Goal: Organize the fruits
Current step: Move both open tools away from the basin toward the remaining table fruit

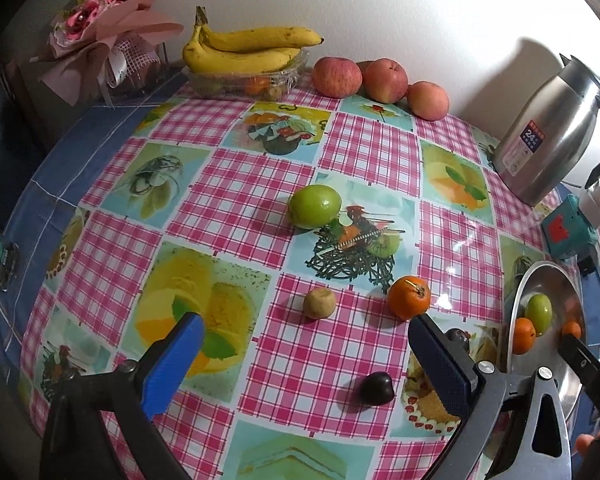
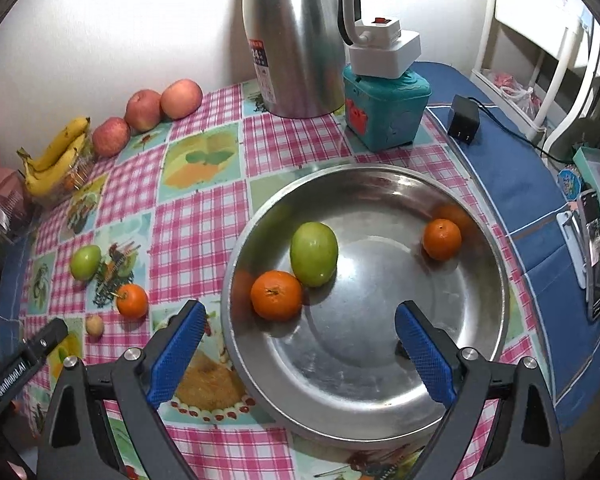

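Observation:
A steel bowl [image 2: 380, 392] holds a green fruit [image 2: 314, 253] and two oranges [image 2: 276, 295] [image 2: 441, 238]. My right gripper [image 2: 300, 344] is open and empty over the bowl's near side. On the table lie a green fruit [image 1: 315, 205], an orange [image 1: 409, 298], a small tan fruit [image 1: 319, 303] and a dark plum [image 1: 376, 387]. My left gripper [image 1: 306, 354] is open and empty, just in front of the tan fruit and the plum. The bowl also shows in the left wrist view [image 1: 556, 276], at the right edge.
Bananas [image 1: 244, 50] on a clear box and three apples [image 1: 376, 80] sit at the back by the wall. A steel kettle [image 2: 296, 40], a teal box [image 2: 386, 106] and a black adapter [image 2: 464, 118] stand behind the bowl. A bouquet [image 1: 96, 28] is at the far left.

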`<control>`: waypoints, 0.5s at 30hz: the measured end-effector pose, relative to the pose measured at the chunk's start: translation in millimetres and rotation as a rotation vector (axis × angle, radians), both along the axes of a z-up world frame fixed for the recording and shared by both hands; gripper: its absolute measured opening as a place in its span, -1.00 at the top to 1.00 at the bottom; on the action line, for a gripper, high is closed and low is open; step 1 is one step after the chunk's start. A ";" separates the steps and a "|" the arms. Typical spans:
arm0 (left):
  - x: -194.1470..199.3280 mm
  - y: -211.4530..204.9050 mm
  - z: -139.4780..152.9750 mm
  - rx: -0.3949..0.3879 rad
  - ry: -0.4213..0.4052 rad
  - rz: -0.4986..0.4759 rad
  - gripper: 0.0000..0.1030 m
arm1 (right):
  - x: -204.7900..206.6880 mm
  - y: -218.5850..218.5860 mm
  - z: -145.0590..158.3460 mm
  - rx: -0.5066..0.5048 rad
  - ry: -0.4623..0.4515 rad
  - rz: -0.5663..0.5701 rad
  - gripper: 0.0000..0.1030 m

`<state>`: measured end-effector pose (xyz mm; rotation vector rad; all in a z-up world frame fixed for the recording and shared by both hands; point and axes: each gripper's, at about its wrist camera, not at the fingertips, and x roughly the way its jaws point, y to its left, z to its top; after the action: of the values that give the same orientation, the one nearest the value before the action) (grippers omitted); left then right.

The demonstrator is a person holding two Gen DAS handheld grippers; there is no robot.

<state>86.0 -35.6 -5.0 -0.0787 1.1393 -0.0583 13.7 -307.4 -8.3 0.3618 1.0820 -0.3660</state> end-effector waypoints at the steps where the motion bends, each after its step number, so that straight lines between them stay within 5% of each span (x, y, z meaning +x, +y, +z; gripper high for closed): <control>1: -0.3 1.2 1.0 -0.005 -0.001 -0.003 -1.00 | 0.2 1.0 0.0 0.006 -0.005 0.001 -0.85; 8: 1.2 7.7 9.7 0.014 -0.023 -0.031 -1.00 | 4.0 13.2 2.2 0.006 -0.032 0.043 -0.85; 15: 6.8 24.3 10.8 -0.058 0.000 -0.009 -1.00 | 9.7 26.8 3.1 -0.014 -0.022 0.075 -0.85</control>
<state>92.8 -11.3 5.8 -0.1254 1.1381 -0.0996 23.4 -280.6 -5.2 0.3108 1.0682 -0.3023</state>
